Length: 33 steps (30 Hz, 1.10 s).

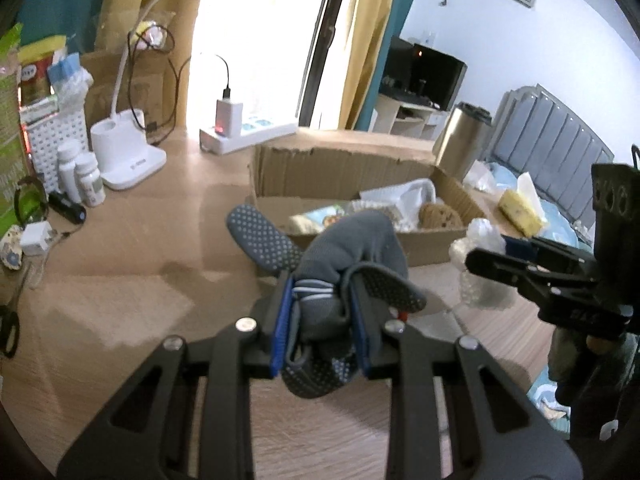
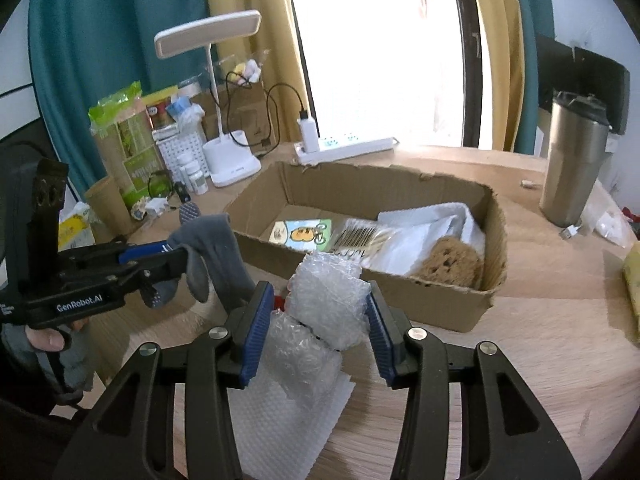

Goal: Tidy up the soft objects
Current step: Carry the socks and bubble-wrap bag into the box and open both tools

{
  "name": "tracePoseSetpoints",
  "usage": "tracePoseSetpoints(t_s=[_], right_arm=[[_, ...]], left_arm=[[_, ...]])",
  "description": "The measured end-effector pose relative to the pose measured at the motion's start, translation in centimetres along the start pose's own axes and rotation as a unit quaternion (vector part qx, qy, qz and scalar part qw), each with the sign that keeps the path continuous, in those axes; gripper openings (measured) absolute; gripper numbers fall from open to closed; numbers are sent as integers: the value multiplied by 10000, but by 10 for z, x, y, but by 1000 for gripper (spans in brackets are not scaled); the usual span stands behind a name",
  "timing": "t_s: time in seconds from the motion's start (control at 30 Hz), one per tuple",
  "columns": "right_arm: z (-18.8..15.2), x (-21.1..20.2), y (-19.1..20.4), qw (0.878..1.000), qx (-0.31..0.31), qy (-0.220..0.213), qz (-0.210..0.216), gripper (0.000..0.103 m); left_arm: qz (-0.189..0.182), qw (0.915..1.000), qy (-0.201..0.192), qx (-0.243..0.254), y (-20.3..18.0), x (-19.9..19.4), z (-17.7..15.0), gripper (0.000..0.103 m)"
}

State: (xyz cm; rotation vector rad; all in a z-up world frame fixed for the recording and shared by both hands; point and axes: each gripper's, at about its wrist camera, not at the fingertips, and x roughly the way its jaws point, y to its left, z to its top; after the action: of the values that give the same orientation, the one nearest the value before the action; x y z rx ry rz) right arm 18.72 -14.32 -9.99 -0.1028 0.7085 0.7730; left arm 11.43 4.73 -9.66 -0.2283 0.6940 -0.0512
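Note:
My left gripper [image 1: 320, 292] is shut on a bundle of grey socks [image 1: 352, 240] with dotted soles, held above the wooden table; one sole sticks out to the left. The right wrist view shows that left gripper [image 2: 176, 256] at the left with the socks [image 2: 216, 248] drooping from it. My right gripper [image 2: 320, 300] is shut on a roll of clear bubble wrap [image 2: 328, 296], also off the table. Just beyond both stands an open cardboard box [image 2: 360, 184] holding a brown sponge [image 2: 456, 264], white cloth [image 2: 424, 232] and a cartoon card [image 2: 304, 234].
A white textured sheet [image 2: 280, 420] lies under the bubble wrap. A steel tumbler [image 2: 572, 160] stands right of the box. A white desk lamp [image 2: 232, 160], a power strip [image 2: 348, 146], small bottles [image 1: 84, 176] and packets crowd the back left. A yellow pack [image 1: 520, 208] lies at the right.

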Motion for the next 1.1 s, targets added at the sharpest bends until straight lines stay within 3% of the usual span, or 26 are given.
tracePoseSetpoints(t_s=[0.5, 1.1], right_arm=[[12, -28, -15, 9993, 50, -357, -80, 48], [28, -22, -37, 9987, 163, -455, -149, 48]], left_arm=[[93, 9992, -380, 42, -8, -15, 29, 28], [178, 9986, -488, 44, -3, 3, 59, 28]])
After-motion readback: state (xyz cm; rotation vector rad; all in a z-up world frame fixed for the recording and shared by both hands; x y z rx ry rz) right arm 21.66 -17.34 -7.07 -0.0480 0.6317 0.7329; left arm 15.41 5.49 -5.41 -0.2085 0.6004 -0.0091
